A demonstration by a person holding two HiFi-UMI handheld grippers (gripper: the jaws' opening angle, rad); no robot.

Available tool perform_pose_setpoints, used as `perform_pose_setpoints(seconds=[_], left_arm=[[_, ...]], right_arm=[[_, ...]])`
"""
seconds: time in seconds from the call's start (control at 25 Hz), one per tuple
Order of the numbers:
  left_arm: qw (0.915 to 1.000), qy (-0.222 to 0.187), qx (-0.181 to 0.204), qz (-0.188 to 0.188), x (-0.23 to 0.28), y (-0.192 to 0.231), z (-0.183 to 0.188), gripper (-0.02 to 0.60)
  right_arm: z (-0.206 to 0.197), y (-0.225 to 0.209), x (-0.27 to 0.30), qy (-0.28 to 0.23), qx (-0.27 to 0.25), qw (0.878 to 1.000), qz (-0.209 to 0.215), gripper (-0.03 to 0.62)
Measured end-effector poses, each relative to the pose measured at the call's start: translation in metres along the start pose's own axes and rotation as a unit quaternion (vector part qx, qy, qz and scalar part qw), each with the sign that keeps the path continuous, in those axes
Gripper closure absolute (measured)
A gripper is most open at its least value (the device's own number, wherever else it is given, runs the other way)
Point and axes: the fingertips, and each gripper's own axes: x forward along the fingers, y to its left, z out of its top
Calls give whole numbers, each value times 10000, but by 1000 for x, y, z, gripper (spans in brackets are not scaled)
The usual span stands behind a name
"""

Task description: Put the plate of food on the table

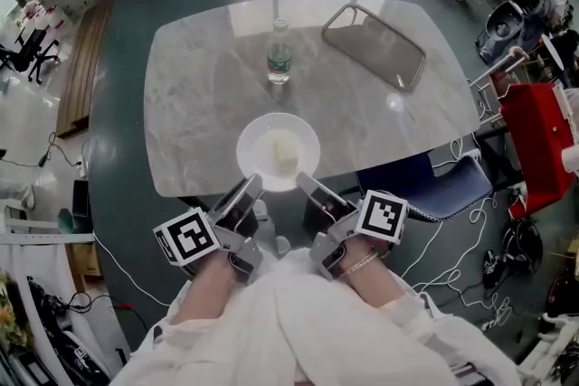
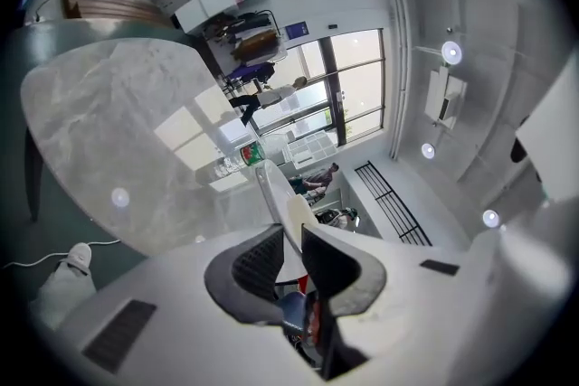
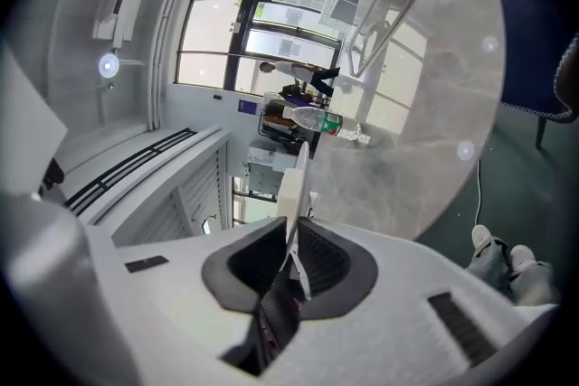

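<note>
Jaws of left gripper and right gripper nearly closed, each pinching rim of round white plate between them; advising level, even lowering onto grey marble table ahead

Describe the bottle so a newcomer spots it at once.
Start at the pale marble table. Beyond the white plate stands a clear plastic bottle. It alone is upright, green-labelled, left of the flat grey tray.
</note>
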Motion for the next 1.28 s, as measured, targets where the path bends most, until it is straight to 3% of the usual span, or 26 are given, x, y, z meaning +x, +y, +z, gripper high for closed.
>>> perform_pose_setpoints(seconds=[0.16, 0.64, 1.28], left_arm=[[9998, 103, 132, 86, 10, 7, 36, 517], [9991, 265, 157, -296, 47, 15, 101, 517], [9980, 619, 37, -91, 72, 45, 118, 517]], right_arm=[[15, 10, 31, -98, 94, 9999, 78, 579], [53, 20, 89, -442, 154, 9989, 79, 579], [71, 0, 117, -395, 223, 9986, -274, 579]])
